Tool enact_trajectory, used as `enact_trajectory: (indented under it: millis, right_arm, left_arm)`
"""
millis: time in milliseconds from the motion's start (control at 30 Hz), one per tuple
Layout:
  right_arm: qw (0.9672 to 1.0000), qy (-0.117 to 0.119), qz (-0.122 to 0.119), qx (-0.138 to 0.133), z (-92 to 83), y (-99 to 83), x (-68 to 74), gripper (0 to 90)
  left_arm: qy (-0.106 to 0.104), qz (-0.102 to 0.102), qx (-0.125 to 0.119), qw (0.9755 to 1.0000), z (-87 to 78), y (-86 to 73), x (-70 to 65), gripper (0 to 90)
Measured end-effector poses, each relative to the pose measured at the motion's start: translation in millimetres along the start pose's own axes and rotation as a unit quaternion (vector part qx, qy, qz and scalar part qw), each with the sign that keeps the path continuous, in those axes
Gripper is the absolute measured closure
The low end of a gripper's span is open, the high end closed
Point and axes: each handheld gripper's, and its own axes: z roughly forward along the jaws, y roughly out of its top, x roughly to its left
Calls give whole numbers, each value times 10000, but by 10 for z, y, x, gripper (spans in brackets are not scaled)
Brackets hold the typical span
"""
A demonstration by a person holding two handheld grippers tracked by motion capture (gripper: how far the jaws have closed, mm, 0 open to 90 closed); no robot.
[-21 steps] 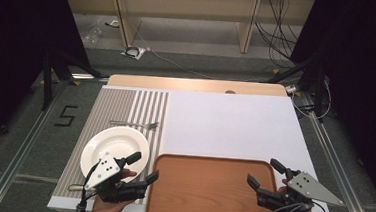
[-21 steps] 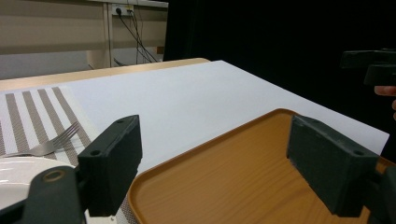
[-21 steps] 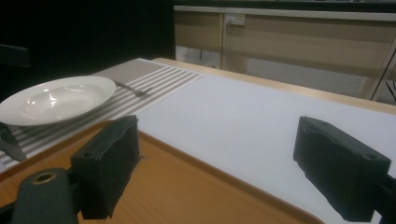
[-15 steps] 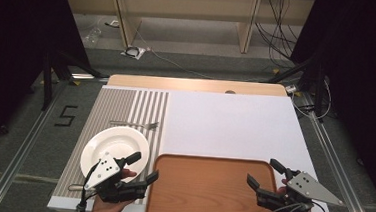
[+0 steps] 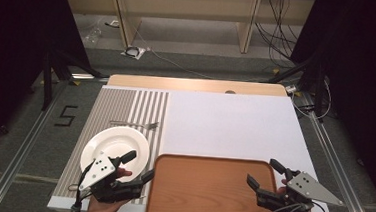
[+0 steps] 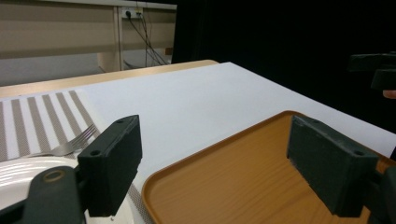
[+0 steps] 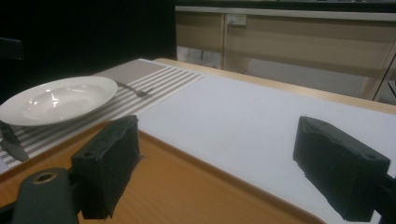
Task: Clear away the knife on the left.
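A white plate [image 5: 115,146] lies on the striped placemat [image 5: 126,106] at the front left, with a fork [image 5: 134,125] just beyond it. A brown tray [image 5: 210,193] sits at the front middle, nothing on it. My left gripper [image 5: 138,165] stands open between the plate and the tray's left edge, holding nothing. My right gripper [image 5: 262,172] stands open over the tray's right corner, also holding nothing. The left gripper view looks over the tray [image 6: 224,186] past the fork [image 6: 70,144]. The right gripper view has the plate [image 7: 60,100] and fork [image 7: 135,90] at its left.
A white cover [image 5: 230,124] spans the table's middle and right. A bare wooden strip [image 5: 197,85] runs along the far edge. Beyond are shelves and floor cables [image 5: 139,52]. A "5" mark [image 5: 66,115] is on the floor at left.
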Motion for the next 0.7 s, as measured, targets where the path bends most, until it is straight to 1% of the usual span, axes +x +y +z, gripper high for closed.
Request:
enact_trajectory:
  millis: [33,67,133,167,233,267,300,333,400,433,500,533,567,600,633,667,700]
  right_arm:
    - [10000,-1,-1,4,1,-1,0,157]
    - [10000,-1,-1,4,1,-1,0,157]
    - [10000,-9,-15,20,-1,-2,0,157]
    - [10000,-13,-2,10,-2,1,0,157]
    - [10000,-8,-12,16,-2,0,1,158]
    - [10000,-8,-12,16,-2,0,1,158]
    - [10000,-8,-29,34,-4,1,3,158]
    - [10000,-8,-29,34,-4,1,3,158]
    - [10000,-4,-27,31,-3,1,3,158]
    - [10000,-3,-33,39,-2,-1,2,158]
    - [10000,11,22,31,10,-7,1,160]
    - [10000,11,22,31,10,-7,1,160]
    - [10000,12,15,48,21,-10,0,159]
    - [10000,12,15,48,21,-10,0,159]
    - [10000,6,2,62,21,-11,2,159]
    - [10000,21,9,48,22,-10,7,160]
    - [10000,26,6,51,22,-8,9,160]
  left_arm:
    - [66,-6,115,9999,-27,21,2,180]
    - [66,-6,115,9999,-27,21,2,180]
    - [123,5,261,9996,-48,34,3,180]
    - [137,7,402,9991,-67,50,8,179]
    - [207,44,506,9985,-92,75,12,181]
    - [207,44,506,9985,-92,75,12,185]
    - [205,108,602,9979,-123,109,19,185]
    - [205,108,602,9979,-123,109,19,185]
    - [232,183,687,9972,-155,140,21,186]
    - [198,173,788,9965,-167,159,26,188]
    - [167,197,883,9958,-200,190,34,195]
    - [167,197,883,9958,-200,190,34,195]
    - [129,235,969,9949,-221,205,40,195]
    - [129,235,969,9949,-221,205,40,195]
    - [140,278,1047,9940,-235,208,51,195]
    - [146,283,1103,9934,-242,208,61,195]
    - [178,269,1211,9921,-250,207,85,190]
